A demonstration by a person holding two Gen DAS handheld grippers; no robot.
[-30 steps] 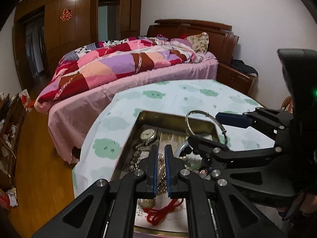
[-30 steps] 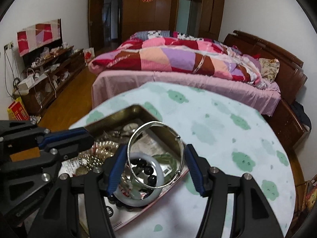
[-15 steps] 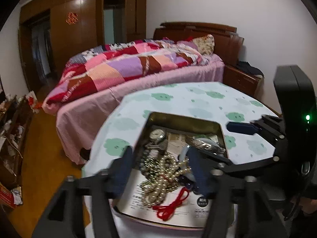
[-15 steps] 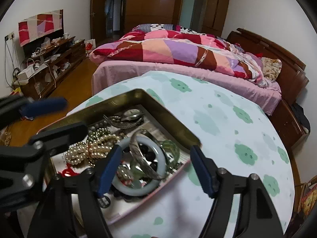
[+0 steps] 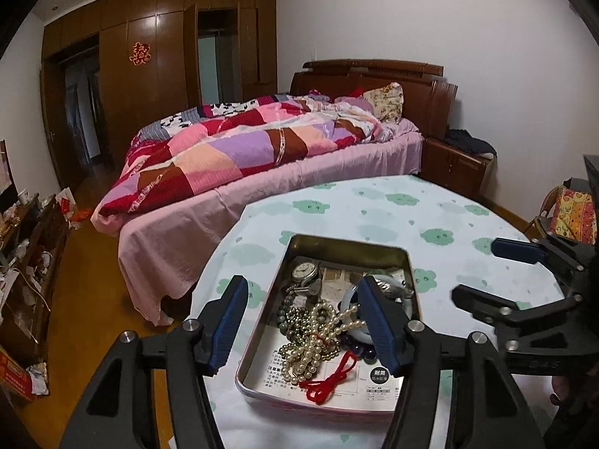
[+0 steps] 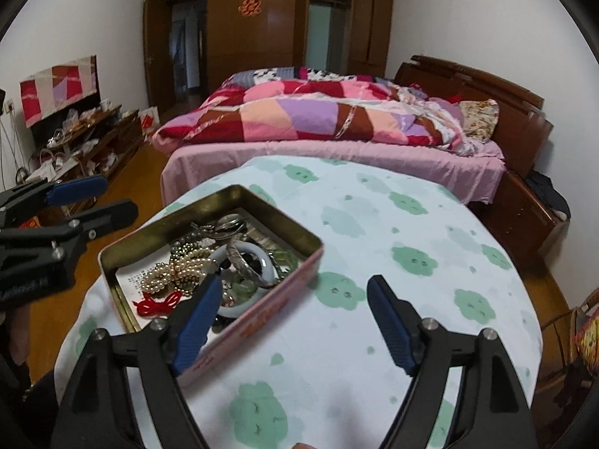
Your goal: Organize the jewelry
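Dim indoor light; fisheye bending, black corners; mostly sharp.

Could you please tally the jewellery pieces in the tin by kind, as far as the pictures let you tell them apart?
Wristwatch: 1
Pearl strands, tangled into one pile: 1
Pale jade bangle: 1
Silver bangle: 1
Red cord: 1
Total: 5 distinguishable; other beads are too jumbled to count.

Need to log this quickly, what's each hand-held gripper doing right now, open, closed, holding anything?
Left hand-held gripper: open, holding nothing, above the jewelry tin.
Right hand-held gripper: open, jaws just widened, holding nothing.
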